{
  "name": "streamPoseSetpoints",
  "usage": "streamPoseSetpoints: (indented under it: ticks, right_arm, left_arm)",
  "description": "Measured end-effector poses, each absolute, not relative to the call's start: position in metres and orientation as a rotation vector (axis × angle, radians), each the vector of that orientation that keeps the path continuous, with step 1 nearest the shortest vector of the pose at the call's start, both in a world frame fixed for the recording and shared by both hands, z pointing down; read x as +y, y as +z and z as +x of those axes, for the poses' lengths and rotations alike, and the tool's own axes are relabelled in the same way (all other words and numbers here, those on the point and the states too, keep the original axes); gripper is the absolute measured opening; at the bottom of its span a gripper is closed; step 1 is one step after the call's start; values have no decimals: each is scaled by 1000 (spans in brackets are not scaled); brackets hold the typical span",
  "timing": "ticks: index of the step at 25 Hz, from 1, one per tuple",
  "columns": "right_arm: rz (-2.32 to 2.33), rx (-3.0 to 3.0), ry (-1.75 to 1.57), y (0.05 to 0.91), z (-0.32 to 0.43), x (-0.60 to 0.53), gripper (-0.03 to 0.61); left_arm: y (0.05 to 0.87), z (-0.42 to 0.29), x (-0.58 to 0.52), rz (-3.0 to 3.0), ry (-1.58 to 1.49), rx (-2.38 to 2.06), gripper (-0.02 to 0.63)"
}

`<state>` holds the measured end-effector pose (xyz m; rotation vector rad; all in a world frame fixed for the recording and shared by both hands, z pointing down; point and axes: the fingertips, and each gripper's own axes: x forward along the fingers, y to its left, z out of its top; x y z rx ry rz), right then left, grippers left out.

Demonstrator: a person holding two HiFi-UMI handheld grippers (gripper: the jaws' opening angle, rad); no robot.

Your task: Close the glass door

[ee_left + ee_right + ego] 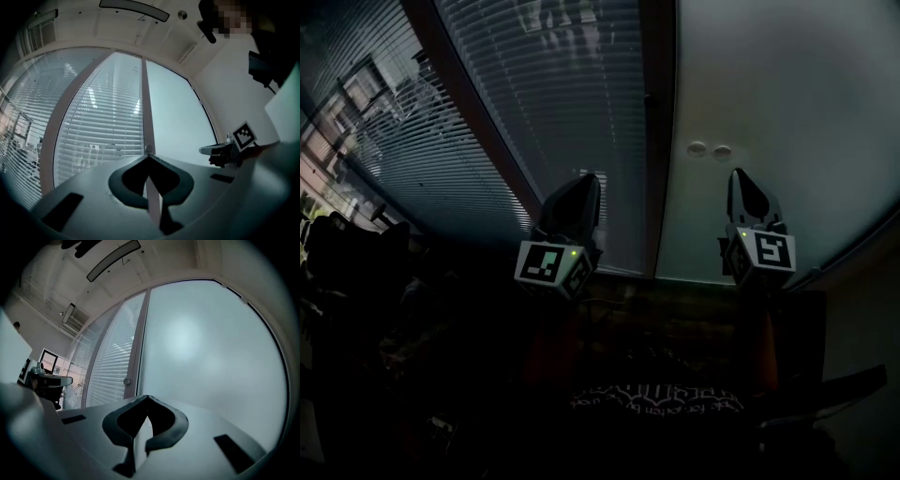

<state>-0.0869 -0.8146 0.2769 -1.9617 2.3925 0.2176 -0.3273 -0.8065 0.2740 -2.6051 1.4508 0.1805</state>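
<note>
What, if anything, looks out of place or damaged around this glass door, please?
Nothing stands out. The blinds hang with even slats, the frosted panel looks unmarked, and the left gripper and right gripper are shut and empty.

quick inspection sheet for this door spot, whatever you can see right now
surface: floor in the head view too dark to read
job's things: glass door, apparently the blind-backed pane, meets the frosted pane at a dark upright frame; no gap seen; small knob on the frame
clutter: dark shapes at lower left of the head view, cannot be named
grippers: left gripper and right gripper raised toward the panes, fingers together, nothing held
cables: nothing seen
surroundings: long ceiling light; two round fittings on the frosted pane
</note>
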Motion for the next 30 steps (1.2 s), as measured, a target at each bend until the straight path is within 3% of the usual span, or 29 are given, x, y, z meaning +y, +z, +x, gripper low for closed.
streamPoseSetpoints:
  ticks: [30]
  right_arm:
    - [-2001, 2411, 315, 273, -106, -766, 2]
  left_arm:
    - [283, -338, -769, -2621, 176, 1482, 2]
